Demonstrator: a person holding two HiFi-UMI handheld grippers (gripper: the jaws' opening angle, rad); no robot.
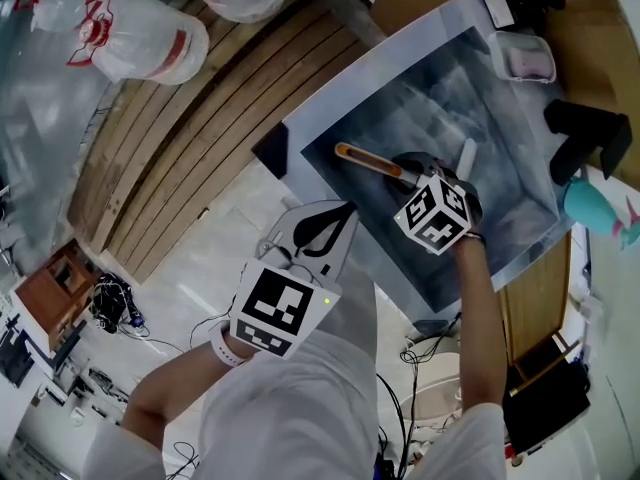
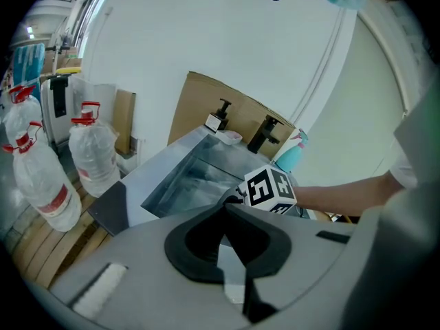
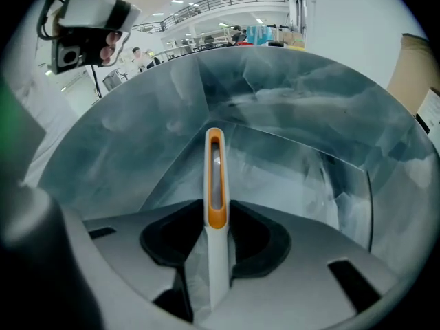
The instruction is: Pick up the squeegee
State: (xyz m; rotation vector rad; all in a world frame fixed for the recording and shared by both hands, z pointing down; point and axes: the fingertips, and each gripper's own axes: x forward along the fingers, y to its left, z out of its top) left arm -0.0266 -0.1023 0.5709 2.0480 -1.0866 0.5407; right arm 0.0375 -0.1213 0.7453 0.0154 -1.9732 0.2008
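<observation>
The squeegee [image 1: 365, 158] has a white shaft and an orange loop-ended handle [image 3: 215, 184]. It is inside the steel sink [image 1: 322, 118], pointing to the sink's left wall. My right gripper [image 1: 418, 171] is down in the sink and shut on the white shaft [image 3: 217, 253], which runs straight out between its jaws. A white piece [image 1: 466, 156] shows just beyond the marker cube. My left gripper [image 1: 346, 209] hovers outside the sink's front left rim, shut with nothing in it [image 2: 224, 210]. From the left gripper view the right gripper's cube [image 2: 269, 188] shows over the sink [image 2: 180, 179].
Large water bottles [image 1: 140, 36] lie on wooden slats [image 1: 200, 133] left of the sink. Black faucets [image 1: 586, 134], a teal spray bottle [image 1: 596, 204] and a clear soap dish [image 1: 528, 60] stand by the sink's far side. Cables and a bucket sit on the floor below.
</observation>
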